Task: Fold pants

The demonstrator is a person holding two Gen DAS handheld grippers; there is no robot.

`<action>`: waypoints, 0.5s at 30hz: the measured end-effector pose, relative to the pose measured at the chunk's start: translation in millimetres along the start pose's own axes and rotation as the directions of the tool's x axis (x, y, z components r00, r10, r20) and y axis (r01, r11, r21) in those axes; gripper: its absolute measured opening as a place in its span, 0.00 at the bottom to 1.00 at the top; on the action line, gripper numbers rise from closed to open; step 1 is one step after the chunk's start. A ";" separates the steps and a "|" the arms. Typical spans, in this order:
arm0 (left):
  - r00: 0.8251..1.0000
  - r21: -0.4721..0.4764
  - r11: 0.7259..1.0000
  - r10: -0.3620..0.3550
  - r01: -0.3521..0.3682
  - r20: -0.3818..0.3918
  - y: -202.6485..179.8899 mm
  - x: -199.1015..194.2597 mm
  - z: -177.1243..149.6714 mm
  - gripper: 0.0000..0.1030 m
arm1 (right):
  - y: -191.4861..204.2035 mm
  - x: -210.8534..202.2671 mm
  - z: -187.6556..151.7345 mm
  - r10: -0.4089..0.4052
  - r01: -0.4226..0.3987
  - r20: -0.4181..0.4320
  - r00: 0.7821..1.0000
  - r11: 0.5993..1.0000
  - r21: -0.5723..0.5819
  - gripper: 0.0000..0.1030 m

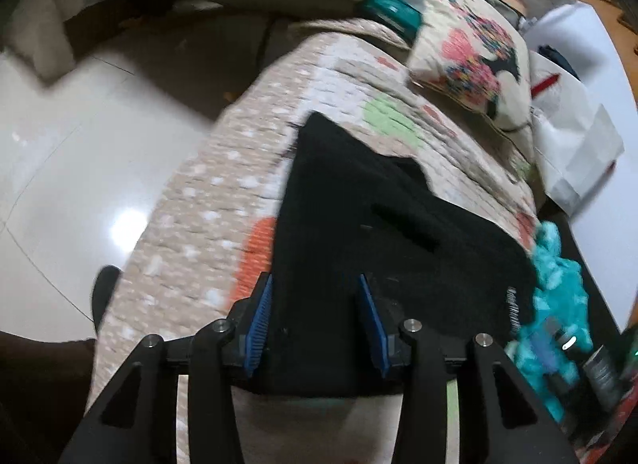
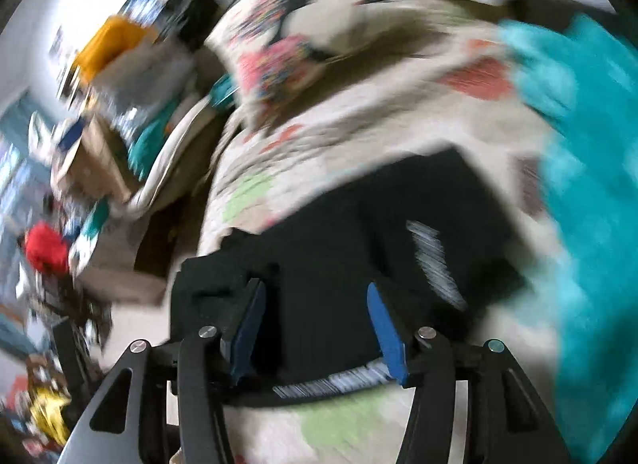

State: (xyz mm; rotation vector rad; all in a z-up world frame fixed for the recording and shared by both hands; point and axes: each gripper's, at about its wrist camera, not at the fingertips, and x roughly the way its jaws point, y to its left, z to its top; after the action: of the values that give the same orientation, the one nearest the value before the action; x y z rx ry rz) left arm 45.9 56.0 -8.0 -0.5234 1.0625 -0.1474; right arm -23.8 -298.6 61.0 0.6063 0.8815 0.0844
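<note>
pants lie flat on quilt, long axis running away from both grippers. left gripper and right gripper hover part-open over near edge, gripping nothing.

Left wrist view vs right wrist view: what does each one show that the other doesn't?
Only the left wrist view shows the shiny tiled floor. Only the right wrist view shows a yellow box and a red object in the blurred clutter. Both show the black pants on the patterned quilt, the floral cushion and fluffy turquoise fabric.
</note>
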 end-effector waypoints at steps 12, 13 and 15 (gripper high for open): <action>0.988 0.481 0.872 -0.013 0.087 -0.156 -183.0 55.7 32.3 0.51 | -79.7 12.4 -12.1 -0.014 0.013 0.002 1.000 0.962 0.271 0.58; 0.983 0.521 0.847 -0.013 0.108 -0.183 -201.2 70.3 32.1 0.51 | -85.4 14.5 -13.8 0.003 -0.002 -0.005 1.000 0.955 0.296 0.58; 0.973 0.556 0.818 -0.019 0.148 -0.231 -222.7 92.5 32.7 0.51 | -89.3 19.2 -14.2 0.008 -0.008 0.000 1.000 0.950 0.311 0.58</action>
State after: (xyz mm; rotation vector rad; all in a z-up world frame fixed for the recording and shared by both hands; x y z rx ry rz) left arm 148.7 -159.9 37.2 -0.0024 1.1403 -0.5966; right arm -37.5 -360.1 -6.6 0.9044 0.9006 -0.0487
